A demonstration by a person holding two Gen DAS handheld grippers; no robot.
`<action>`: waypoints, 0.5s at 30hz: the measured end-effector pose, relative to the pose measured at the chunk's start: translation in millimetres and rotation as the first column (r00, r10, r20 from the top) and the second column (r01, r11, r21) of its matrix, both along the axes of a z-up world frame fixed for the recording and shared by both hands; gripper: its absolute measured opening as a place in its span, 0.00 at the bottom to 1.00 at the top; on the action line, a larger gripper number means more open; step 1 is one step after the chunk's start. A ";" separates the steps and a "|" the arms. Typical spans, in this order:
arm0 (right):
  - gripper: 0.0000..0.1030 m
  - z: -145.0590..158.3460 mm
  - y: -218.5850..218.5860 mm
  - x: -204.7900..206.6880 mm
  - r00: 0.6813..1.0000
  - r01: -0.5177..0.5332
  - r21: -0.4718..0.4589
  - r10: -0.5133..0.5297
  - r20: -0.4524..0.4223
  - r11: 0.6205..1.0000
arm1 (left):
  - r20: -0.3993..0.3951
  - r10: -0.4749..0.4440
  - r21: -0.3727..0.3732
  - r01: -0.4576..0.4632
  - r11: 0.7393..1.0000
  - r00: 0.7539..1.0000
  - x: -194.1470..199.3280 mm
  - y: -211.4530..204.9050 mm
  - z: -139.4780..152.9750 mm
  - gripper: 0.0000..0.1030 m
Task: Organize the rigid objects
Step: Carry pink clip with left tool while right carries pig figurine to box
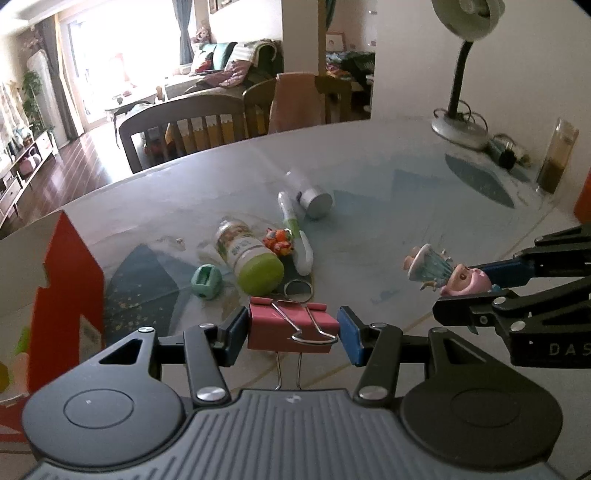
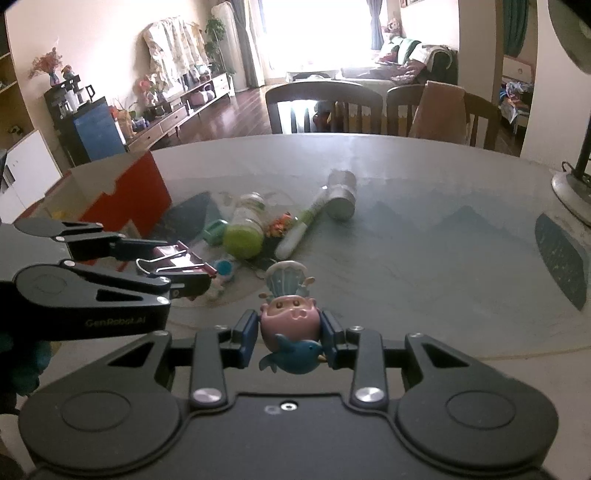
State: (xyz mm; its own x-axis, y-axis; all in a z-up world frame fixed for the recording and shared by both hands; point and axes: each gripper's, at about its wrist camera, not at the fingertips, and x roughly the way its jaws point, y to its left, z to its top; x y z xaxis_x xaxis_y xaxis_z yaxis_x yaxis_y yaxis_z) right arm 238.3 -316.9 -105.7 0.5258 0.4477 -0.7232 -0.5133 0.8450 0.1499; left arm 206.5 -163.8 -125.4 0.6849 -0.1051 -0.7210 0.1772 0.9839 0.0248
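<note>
Tools level above table [image 1: 369, 177]: left tool [image 1: 293, 332] clamps binder clip [image 1: 291, 326]; right tool [image 2: 290, 332] seemingly clamps figurine [image 2: 290, 321].

A bright window [image 2: 317, 33] at twelve o'clock floods the living room with glare, framed by dark curtains [image 2: 376, 26]. Below it sits a sofa [image 2: 406, 70] piled with cushions. Dark wooden chairs [image 2: 323, 107] stand at the far edge of the glass-topped table [image 2: 424, 236]. Reddish wood flooring [image 2: 240, 118] runs toward a low media cabinet [image 2: 192, 107] at ten o'clock. A desk lamp [image 1: 461, 74] rises at two o'clock against the pale wall [image 1: 524, 74].
</note>
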 end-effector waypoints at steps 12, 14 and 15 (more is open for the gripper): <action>0.34 43.1 37.3 -31.6 0.997 -0.051 0.014 0.051 0.051 0.999 | 0.052 0.020 -0.039 -0.018 0.999 0.998 -27.8 37.1 36.0 0.51; 0.34 48.4 44.7 -37.4 0.996 -0.059 0.016 0.058 0.061 0.998 | 0.061 0.021 -0.044 -0.019 0.999 0.998 -33.7 46.0 41.4 0.51; 0.34 51.1 49.3 -39.9 0.996 -0.062 0.015 0.061 0.066 0.998 | 0.066 0.023 -0.046 -0.020 0.999 0.998 -36.2 50.6 44.0 0.51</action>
